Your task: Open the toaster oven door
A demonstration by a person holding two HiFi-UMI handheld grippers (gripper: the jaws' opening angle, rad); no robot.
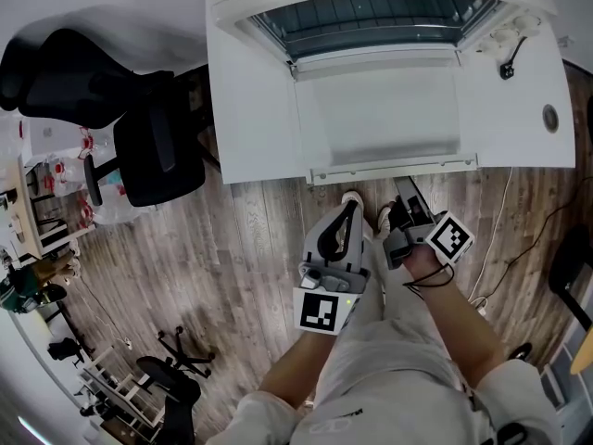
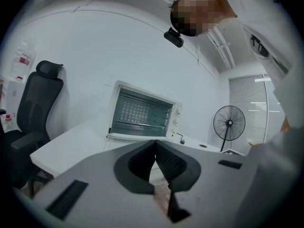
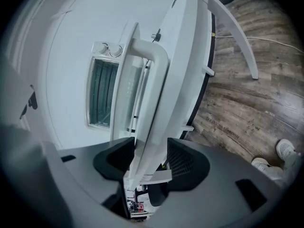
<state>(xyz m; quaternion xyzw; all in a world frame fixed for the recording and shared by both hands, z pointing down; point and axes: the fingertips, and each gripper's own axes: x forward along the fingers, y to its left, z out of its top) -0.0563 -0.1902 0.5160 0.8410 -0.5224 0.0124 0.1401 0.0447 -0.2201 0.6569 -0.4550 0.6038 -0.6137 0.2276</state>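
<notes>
white toaster oven [image 1: 371,17] on the worktop [image 1: 250,109] has its door [image 1: 380,114] folded down open, its handle [image 3: 154,94] between the spread fingers of the right gripper [image 3: 151,151], while the left gripper [image 2: 155,151] keeps fingers closed, empty.

Office-like room, black swivel chairs [image 1: 153,146], white desk [image 1: 250,109], wood-plank floor [image 1: 232,248]; pedestal fan [image 2: 229,125], window blinds [image 2: 247,108]

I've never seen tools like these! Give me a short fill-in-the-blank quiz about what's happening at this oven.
1. The toaster oven has its door folded ____.
2. The door's handle sits between the jaws of the ____ tongs.
3. The left tongs are ____ and hold nothing.
4. The oven stands on a ____-coloured table.

Missing words: open; right; shut; white
</notes>
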